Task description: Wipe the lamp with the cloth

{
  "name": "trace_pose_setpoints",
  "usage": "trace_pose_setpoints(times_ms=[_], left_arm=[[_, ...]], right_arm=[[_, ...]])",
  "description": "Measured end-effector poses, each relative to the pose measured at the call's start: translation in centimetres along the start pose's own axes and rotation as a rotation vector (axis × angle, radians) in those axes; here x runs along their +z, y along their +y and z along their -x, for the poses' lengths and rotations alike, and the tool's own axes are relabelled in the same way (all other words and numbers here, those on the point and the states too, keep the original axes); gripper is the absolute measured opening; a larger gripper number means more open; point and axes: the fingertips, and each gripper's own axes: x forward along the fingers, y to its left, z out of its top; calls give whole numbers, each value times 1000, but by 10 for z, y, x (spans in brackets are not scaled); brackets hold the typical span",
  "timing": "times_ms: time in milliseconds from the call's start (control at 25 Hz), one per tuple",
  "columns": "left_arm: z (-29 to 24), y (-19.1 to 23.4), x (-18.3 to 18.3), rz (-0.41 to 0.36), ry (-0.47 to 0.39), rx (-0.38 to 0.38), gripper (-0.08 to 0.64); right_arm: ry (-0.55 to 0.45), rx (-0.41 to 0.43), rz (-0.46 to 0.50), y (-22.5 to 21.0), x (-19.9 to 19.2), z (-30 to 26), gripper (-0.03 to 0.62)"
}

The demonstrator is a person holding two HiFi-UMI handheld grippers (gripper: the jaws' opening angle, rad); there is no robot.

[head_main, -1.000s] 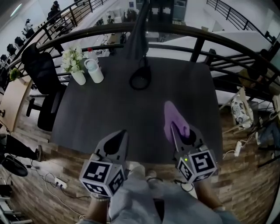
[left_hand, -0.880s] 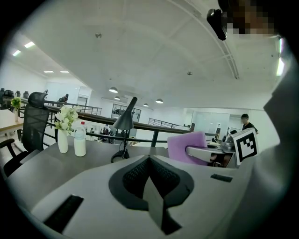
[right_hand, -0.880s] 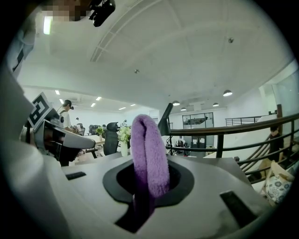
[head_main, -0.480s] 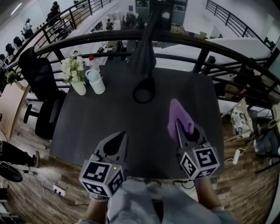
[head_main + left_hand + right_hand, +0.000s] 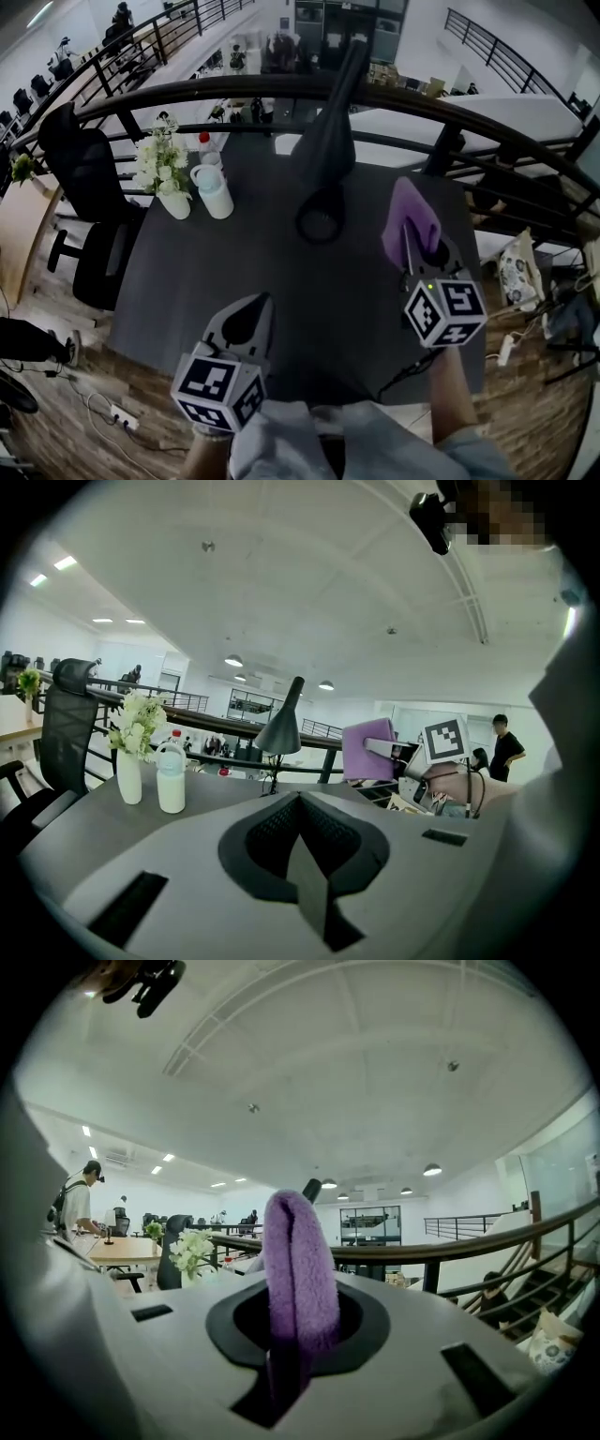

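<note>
Two grippers show in the head view. Each has a cube with black and white square marks on it. The right gripper (image 5: 413, 251) is at the right of the middle of the frame, and its jaws pinch a soft, fuzzy purple cloth (image 5: 409, 212). The cloth is folded over and sticks up from the jaws. The left gripper (image 5: 259, 304) is at the lower left. Its grey jaws are pressed together with nothing between them. The dark grey lamp with a smooth cone shade (image 5: 328, 141) stands in the upper middle of the frame, on the flat dark grey table (image 5: 234, 272). The cloth is near the lamp's round ring base but does not touch it. At the upper left stand a white vase of white flowers (image 5: 161, 169) and a white bottle (image 5: 217, 194).
</note>
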Motion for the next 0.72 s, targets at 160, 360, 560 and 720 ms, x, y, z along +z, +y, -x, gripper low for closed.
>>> trace_pose_setpoints(times_ms=[160, 360, 560, 720], left_arm=[[-2, 16, 3, -2, 5, 9, 12], [-5, 35, 5, -1, 19, 17, 12], [-11, 51, 8, 9, 23, 25, 12], [-16, 63, 8, 16, 27, 31, 12]], right_arm=[[-11, -12, 24, -5, 11, -38, 51], [2, -27, 32, -8, 13, -77, 51], [9, -39, 50, -9, 10, -114, 51], [13, -42, 77, -8, 11, -143, 51]])
